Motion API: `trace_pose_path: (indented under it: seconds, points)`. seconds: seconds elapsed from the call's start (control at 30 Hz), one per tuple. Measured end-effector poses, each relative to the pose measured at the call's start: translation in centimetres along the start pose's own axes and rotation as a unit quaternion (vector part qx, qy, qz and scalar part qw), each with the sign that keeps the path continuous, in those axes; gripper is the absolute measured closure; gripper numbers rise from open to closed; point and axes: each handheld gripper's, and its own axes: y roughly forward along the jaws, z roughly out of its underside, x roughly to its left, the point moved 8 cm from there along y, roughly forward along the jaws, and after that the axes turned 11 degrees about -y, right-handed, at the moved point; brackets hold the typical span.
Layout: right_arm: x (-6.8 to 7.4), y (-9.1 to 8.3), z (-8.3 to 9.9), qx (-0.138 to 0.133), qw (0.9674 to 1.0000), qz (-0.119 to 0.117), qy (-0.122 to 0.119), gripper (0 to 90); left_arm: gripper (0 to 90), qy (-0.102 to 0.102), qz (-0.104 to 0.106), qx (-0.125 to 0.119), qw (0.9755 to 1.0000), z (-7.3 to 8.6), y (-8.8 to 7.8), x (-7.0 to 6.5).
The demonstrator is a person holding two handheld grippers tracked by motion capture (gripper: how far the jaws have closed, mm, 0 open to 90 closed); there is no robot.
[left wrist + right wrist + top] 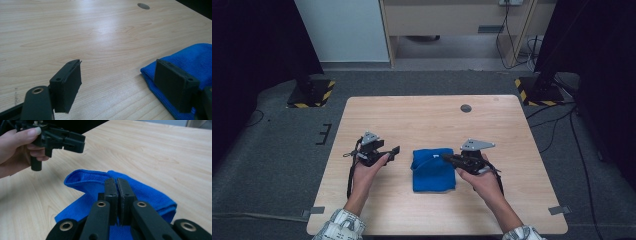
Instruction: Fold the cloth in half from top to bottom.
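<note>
A folded blue cloth lies in the middle of the wooden table. My right gripper reaches over the cloth's far right part from the right. Its jaws are pressed together on a raised fold of the blue cloth, whose lip stands up from the table. My left gripper hovers just left of the cloth, jaws wide apart with nothing between them. In the left gripper view the blue cloth lies behind the right-hand pad, and bare wood shows between the pads.
A small round dark hole marks the table's far side. Bare wood surrounds the cloth. Two stand bases with yellow-black tape sit on the floor beyond the far corners, with cables trailing at the right.
</note>
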Motion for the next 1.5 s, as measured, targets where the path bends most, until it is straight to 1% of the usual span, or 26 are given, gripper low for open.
trace_pose_path:
  seconds: [0.1,0.13,0.17,0.27,0.37,0.4,0.47,0.5,0.6,0.67,0.73,0.8,0.87,0.9,0.93,0.97,1.0,1.03,1.1,1.13,1.17,1.2,1.3,1.33,1.47,1.5]
  points:
    - [0.2,0.0,1.3,0.016,0.9999,-0.002,-0.001,87.6,21.0,0.007,0.002,0.005,1.0000,0.2,0.2,-0.4]
    - [0.2,0.0,1.3,0.016,0.9999,-0.002,-0.001,87.6,21.0,0.007,0.002,0.005,1.0000,0.2,0.2,-0.4]
    - [0.1,0.0,2.0,0.023,0.9997,-0.003,-0.001,87.6,21.0,0.012,0.001,0.009,0.9999,0.3,0.3,-0.5]
    - [0.1,0.0,2.4,0.027,0.9996,-0.003,0.000,87.6,20.9,0.015,0.001,0.010,0.9998,0.4,0.4,-0.7]
    - [0.1,-0.2,1.9,0.017,0.9999,-0.004,0.003,87.6,20.9,0.017,0.001,0.013,0.9998,0.5,0.5,-0.7]
    - [0.3,-0.4,1.2,0.008,0.9999,-0.007,0.004,87.6,20.9,0.017,0.001,0.013,0.9998,0.5,0.5,-0.7]
    - [0.5,-0.6,0.8,0.003,1.0000,-0.008,0.003,87.6,20.9,0.016,0.001,0.013,0.9998,0.5,0.5,-0.7]
    - [0.7,-0.8,0.1,-0.007,0.9999,-0.010,0.001,87.6,20.9,0.016,0.001,0.013,0.9998,0.5,0.4,-0.7]
    - [1.1,-1.0,-0.1,-0.011,0.9998,-0.016,-0.002,87.5,20.8,0.018,0.002,0.015,0.9997,0.5,0.5,-0.8]
    - [1.3,-1.0,0.3,-0.007,0.9998,-0.018,-0.002,87.5,20.8,0.019,0.002,0.015,0.9997,0.6,0.5,-0.9]
    - [1.7,-0.8,1.4,0.008,0.9997,-0.022,-0.005,87.3,20.8,0.022,0.004,0.017,0.9996,0.6,0.6,-1.1]
    - [1.9,-0.5,2.8,0.027,0.9993,-0.021,-0.016,86.9,20.8,0.025,0.007,0.021,0.9994,0.8,0.7,-1.4]
    - [1.9,-0.5,3.4,0.030,0.9991,-0.022,-0.018,86.2,20.8,0.030,0.007,0.024,0.9992,0.9,0.7,-1.7]
    - [1.7,-0.5,3.9,0.038,0.9989,-0.017,-0.022,84.7,20.5,0.032,0.013,0.025,0.9991,1.1,0.8,-2.1]
    - [1.7,-0.5,3.9,0.038,0.9989,-0.017,-0.022,84.7,20.0,0.032,0.013,0.025,0.9991,1.1,0.8,-2.1]
    - [1.5,-0.6,4.0,0.041,0.9988,-0.013,-0.025,83.0,20.0,0.032,0.018,0.026,0.9990,1.2,0.7,-2.4]
    - [1.4,-0.9,4.5,0.052,0.9980,-0.008,-0.036,78.0,19.7,0.032,0.024,0.030,0.9988,1.6,0.6,-2.8]
    - [1.5,-1.0,4.7,0.054,0.9978,-0.010,-0.038,75.9,19.5,0.034,0.026,0.034,0.9985,1.9,0.6,-3.1]
    - [1.6,-1.3,5.1,0.060,0.9972,-0.009,-0.044,69.2,18.7,0.044,0.026,0.040,0.9979,2.5,0.4,-3.4]
    - [1.6,-1.3,5.1,0.060,0.9972,-0.009,-0.044,69.2,18.4,0.044,0.026,0.040,0.9979,2.5,0.4,-3.4]
    - [1.7,-1.4,5.3,0.062,0.9970,-0.010,-0.044,66.0,18.4,0.047,0.025,0.042,0.9977,2.8,0.3,-3.6]
    - [1.8,-1.7,5.4,0.067,0.9966,-0.007,-0.046,58.8,17.6,0.048,0.028,0.042,0.9975,3.2,0.1,-4.0]
    - [1.8,-2.0,5.1,0.058,0.9975,-0.008,-0.041,53.7,16.0,0.049,0.029,0.043,0.9974,3.3,0.1,-4.4]
    - [1.8,-2.0,5.1,0.058,0.9975,-0.008,-0.041,53.7,16.0,0.051,0.030,0.044,0.9973,3.4,0.2,-4.7]
    - [1.2,-1.8,4.2,0.041,0.9989,0.004,-0.025,47.8,14.5,0.067,0.038,0.047,0.9960,4.1,0.4,-6.0]
    - [0.6,-1.5,3.9,0.037,0.9989,0.016,-0.022,46.3,14.2,0.074,0.042,0.048,0.9952,4.4,0.7,-6.6]
